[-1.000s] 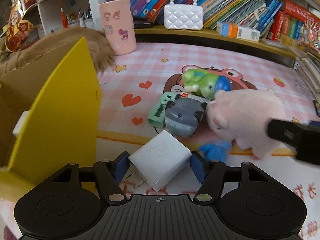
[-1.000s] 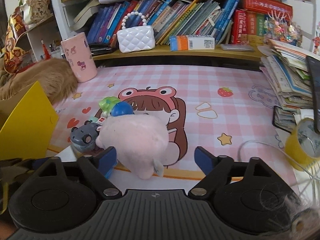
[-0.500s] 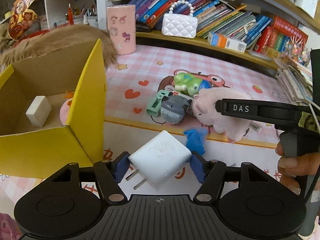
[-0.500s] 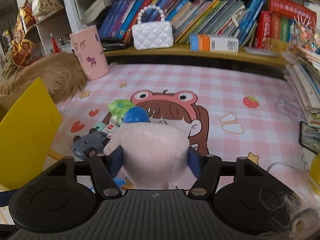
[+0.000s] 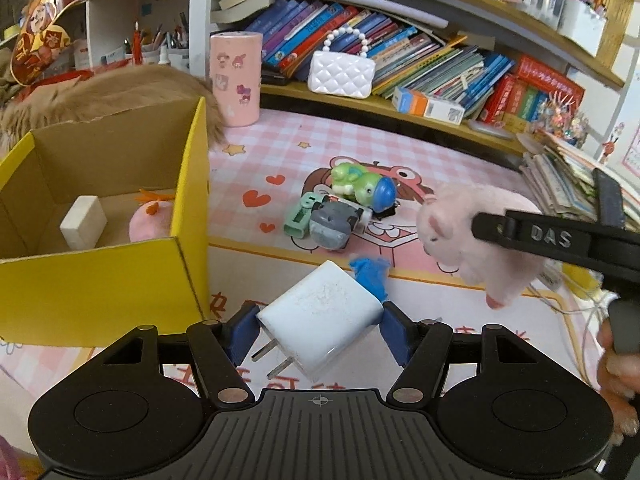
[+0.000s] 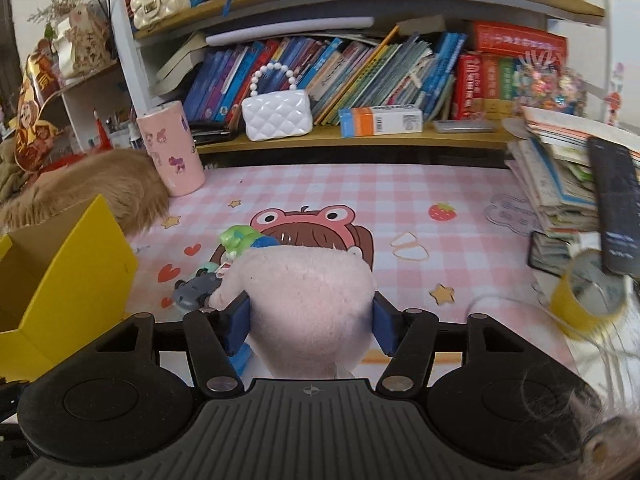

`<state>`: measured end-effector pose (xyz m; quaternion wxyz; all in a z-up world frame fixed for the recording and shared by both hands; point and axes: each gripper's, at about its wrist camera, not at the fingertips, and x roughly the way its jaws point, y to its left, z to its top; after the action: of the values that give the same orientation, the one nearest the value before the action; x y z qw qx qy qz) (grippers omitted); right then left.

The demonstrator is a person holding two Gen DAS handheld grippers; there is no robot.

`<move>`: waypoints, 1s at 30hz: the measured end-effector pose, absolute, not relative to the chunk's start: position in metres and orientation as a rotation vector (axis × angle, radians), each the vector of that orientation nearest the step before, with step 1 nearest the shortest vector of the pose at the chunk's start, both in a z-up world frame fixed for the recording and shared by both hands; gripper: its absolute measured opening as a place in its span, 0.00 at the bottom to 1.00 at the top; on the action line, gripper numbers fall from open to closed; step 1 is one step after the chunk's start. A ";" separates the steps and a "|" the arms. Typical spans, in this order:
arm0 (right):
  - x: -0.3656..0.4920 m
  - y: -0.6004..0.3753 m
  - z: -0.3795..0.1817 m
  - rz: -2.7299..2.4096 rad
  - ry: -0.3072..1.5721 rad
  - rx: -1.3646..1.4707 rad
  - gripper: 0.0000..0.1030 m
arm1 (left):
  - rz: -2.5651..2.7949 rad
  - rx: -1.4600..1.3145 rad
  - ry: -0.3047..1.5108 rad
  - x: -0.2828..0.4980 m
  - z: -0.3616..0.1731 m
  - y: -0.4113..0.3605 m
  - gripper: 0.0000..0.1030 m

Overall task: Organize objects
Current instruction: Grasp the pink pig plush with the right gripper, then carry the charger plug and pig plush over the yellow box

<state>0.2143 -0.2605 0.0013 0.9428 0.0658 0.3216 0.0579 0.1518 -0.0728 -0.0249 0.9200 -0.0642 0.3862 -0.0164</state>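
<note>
My left gripper (image 5: 318,330) is shut on a white plug charger (image 5: 320,320), held above the mat to the right of the yellow cardboard box (image 5: 100,280). Inside the box lie a white block (image 5: 83,222) and a pink plush (image 5: 150,226). My right gripper (image 6: 312,322) is shut on a pink plush pig (image 6: 308,296), lifted off the mat; the pig (image 5: 480,236) also shows at the right of the left wrist view. A green and blue toy (image 5: 362,186), a grey toy car (image 5: 332,228) and a blue scrap (image 5: 372,278) lie on the pink checked mat (image 5: 440,152).
A pink cup (image 5: 236,78) and brown fur (image 5: 120,92) sit behind the box. A white quilted purse (image 6: 278,116) and books fill the shelf. At the right are a stack of books (image 6: 556,176), a yellow tape roll (image 6: 588,288) and a cable (image 6: 500,304).
The right gripper closed on the pink pig and lifted it off the mat. The left gripper rose and drew back with the charger, so the inside of the yellow box came into view.
</note>
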 end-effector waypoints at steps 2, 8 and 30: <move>0.201 -0.259 0.005 0.103 0.651 0.135 0.56 | -0.045 -0.139 0.785 0.144 -0.023 -0.068 0.63; 0.164 -0.248 0.009 0.069 0.661 0.124 0.56 | -0.070 -0.160 0.780 0.128 -0.024 -0.055 0.63; 0.072 -0.142 0.011 0.123 0.702 0.016 0.56 | -0.045 -0.242 0.760 0.047 -0.017 0.044 0.63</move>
<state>0.0722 -0.1417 0.0112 0.9371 0.0080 0.3437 0.0603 0.0475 0.0438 -0.0173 0.9212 -0.1177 0.3701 -0.0220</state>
